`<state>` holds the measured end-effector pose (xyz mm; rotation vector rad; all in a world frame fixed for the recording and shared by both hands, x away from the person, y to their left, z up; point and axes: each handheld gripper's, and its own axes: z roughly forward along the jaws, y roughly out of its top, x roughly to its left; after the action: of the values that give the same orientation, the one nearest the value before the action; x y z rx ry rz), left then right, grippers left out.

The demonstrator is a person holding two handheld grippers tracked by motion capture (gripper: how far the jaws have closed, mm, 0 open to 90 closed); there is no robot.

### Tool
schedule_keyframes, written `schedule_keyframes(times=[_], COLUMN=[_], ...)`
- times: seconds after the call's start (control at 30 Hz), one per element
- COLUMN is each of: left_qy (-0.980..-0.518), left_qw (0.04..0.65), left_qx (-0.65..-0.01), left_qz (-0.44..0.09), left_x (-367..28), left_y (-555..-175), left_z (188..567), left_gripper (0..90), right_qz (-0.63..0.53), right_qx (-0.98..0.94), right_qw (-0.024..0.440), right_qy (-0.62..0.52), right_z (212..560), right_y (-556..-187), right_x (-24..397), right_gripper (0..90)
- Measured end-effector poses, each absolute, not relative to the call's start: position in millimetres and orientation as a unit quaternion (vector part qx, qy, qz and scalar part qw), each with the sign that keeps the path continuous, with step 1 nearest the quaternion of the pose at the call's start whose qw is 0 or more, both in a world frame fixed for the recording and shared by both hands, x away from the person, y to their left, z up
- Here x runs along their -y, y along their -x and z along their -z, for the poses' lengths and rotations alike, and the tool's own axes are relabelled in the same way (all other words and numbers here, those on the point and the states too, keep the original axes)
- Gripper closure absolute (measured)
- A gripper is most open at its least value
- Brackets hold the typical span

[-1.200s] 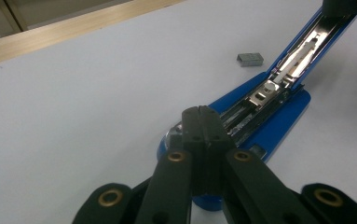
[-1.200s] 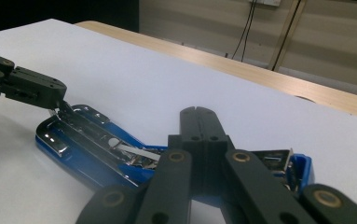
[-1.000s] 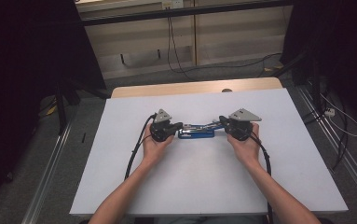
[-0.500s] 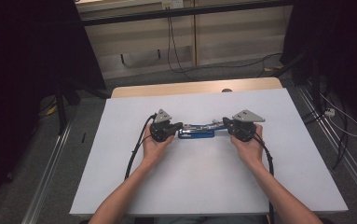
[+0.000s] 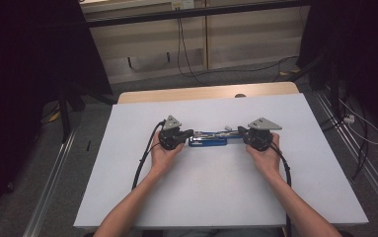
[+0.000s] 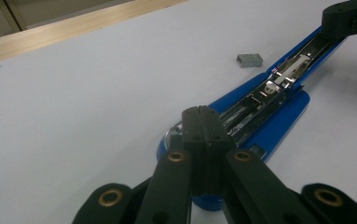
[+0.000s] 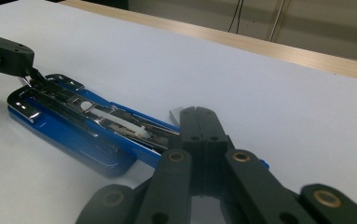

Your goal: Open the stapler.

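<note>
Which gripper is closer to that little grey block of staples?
Right. The right gripper sits beside the staple block, at the stapler's open end; the left gripper is at its far end.

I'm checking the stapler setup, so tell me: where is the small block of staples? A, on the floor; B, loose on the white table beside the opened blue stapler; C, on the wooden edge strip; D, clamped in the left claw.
B: the block of staples lies loose on the white table just beside the opened blue stapler.

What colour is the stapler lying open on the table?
The stapler is bright blue with a silvery metal channel inside, seen best in the left gripper view.
</note>
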<state>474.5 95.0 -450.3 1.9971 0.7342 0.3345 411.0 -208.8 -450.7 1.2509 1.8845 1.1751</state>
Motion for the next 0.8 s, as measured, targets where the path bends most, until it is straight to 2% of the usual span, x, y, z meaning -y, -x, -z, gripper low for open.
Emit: schedule_keyframes(times=[0.8], left_qy=[-0.811], left_qw=[0.489], left_qx=[-0.287], left_qz=[-0.145], left_x=[-95.2], left_y=[-473.2], left_z=[446.9], left_gripper=[90.0], right_qz=[-0.458], right_qx=[-0.703], right_qw=[0.281], right_qy=[-0.465], right_z=[450.7], right_y=[-412.1], right_x=[210.0], right_gripper=[88.5])
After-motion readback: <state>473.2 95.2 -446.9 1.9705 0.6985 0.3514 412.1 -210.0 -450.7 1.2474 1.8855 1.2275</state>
